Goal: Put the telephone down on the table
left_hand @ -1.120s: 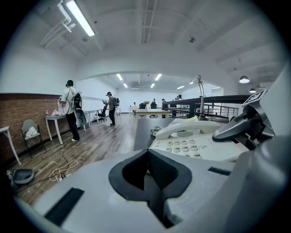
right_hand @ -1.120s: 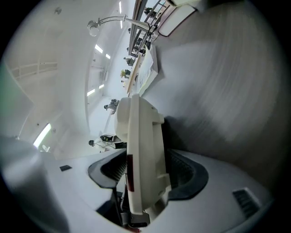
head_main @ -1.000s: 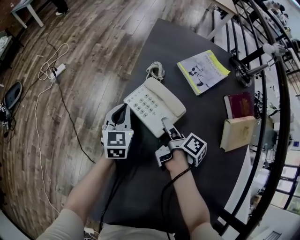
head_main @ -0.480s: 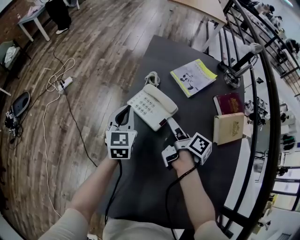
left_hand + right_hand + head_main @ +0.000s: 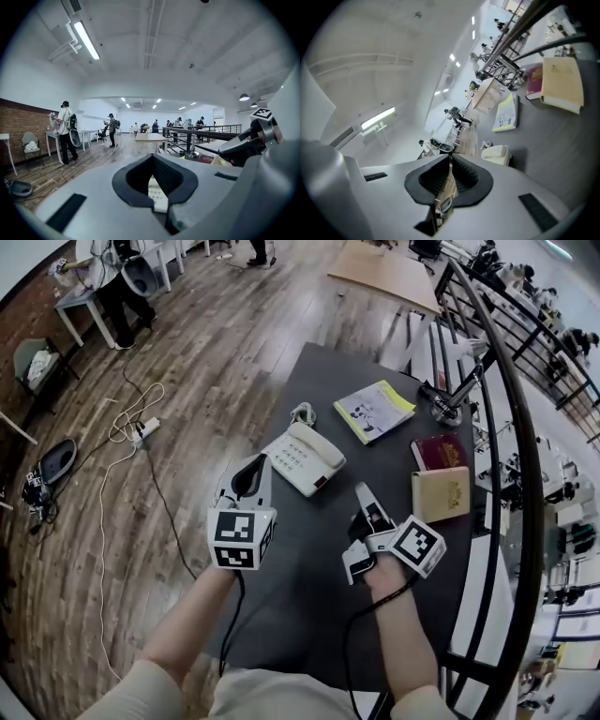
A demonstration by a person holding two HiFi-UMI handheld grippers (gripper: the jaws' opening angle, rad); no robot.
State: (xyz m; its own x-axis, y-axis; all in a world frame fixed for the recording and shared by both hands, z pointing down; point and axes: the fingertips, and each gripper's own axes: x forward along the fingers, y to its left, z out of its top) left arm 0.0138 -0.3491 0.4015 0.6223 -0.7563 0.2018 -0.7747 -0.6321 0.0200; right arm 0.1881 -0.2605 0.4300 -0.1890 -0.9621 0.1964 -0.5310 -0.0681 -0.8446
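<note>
Seen from the head view, a cream telephone (image 5: 302,458) sits flat on a dark worktop (image 5: 300,587), towards its far end, with the handset on the cradle and the keypad facing up. Its coiled cord (image 5: 302,412) lies bunched on the surface at 12 o'clock from it.

Neither tool touches the telephone. The left tongs (image 5: 261,461) hang over the worktop's left edge, with the telephone near them at 1 o'clock. Their jaws are clenched tip to tip with nothing held; in the left gripper view, the telephone's keypad shows through the gap behind the tips. The right tongs (image 5: 361,491) hang above the worktop with the telephone at 10 o'clock, a little apart. Their jaws have just been closing and now meet, with nothing between them.

From the telephone, a yellow-edged booklet (image 5: 375,411) lies at 2 o'clock, a red book (image 5: 439,452) at 3 o'clock, and a tan book (image 5: 441,493) at 4 o'clock, just beside the red one. All three rest on the worktop.

A dark railing (image 5: 511,474) curves along the worktop's right side. To the left is a wood floor (image 5: 187,352) with a white cable (image 5: 103,512) trailing across it.
</note>
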